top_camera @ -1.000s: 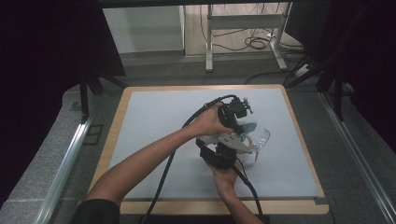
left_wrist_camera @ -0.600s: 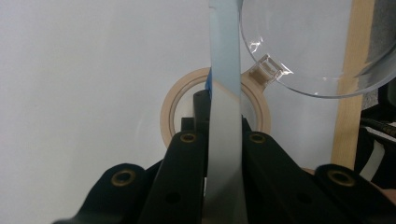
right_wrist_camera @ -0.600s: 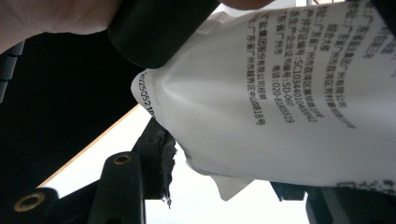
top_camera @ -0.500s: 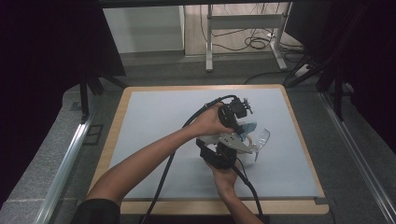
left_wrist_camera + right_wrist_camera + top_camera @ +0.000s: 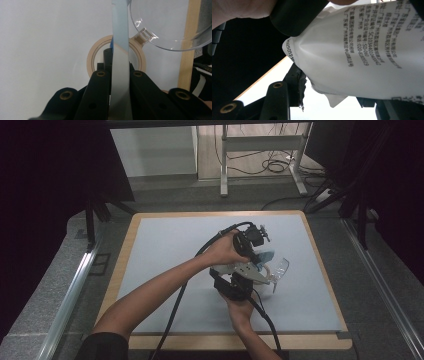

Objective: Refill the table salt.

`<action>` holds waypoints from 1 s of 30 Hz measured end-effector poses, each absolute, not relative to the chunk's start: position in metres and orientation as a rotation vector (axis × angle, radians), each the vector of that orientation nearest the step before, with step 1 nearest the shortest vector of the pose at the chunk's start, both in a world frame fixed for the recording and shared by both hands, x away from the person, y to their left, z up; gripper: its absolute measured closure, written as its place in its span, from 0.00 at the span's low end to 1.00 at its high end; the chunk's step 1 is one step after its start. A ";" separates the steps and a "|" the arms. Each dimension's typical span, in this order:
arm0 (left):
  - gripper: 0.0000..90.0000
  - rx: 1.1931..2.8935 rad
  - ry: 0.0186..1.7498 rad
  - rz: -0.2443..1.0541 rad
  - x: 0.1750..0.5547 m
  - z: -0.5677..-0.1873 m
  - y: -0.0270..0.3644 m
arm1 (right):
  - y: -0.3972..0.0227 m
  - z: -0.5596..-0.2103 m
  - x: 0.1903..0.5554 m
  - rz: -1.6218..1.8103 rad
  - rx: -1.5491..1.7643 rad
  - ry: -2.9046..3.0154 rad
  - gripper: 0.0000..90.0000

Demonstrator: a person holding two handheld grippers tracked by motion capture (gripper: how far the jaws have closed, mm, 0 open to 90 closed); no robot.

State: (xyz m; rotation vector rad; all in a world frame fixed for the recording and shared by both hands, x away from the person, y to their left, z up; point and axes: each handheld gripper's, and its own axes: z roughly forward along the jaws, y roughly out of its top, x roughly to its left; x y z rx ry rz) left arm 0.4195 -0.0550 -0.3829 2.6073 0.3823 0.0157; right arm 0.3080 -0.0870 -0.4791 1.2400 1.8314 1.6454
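I'm seeing a white pouch (image 5: pixel 362 50) carrying black printed lettering, a pale blue strip (image 5: pixel 120 50), a beige tape roll (image 5: pixel 91 58), a clear plastic lid (image 5: pixel 165 22), black gripper jaws, and a light grey mat (image 5: pixel 165 250) edged in tan wood

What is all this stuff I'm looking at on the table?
Pouch: one, white with black print, held up between both tools over the mat's middle.
Clear plastic cup: one, see-through, beside the pouch towards the mat's right.
Tape roll: one, beige, flat on the mat under the pouch.
Mat: one, pale grey, covering the table.
Table: one, wood edge, middle of the floor.
Left tool: one, black, shut on the pouch's edge.
Right tool: one, black, gripping the pouch from the near side.
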 end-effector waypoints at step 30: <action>1.00 2.605 0.387 0.016 0.421 -0.383 -0.056 | -0.087 -0.480 0.310 1.652 1.251 1.820 0.56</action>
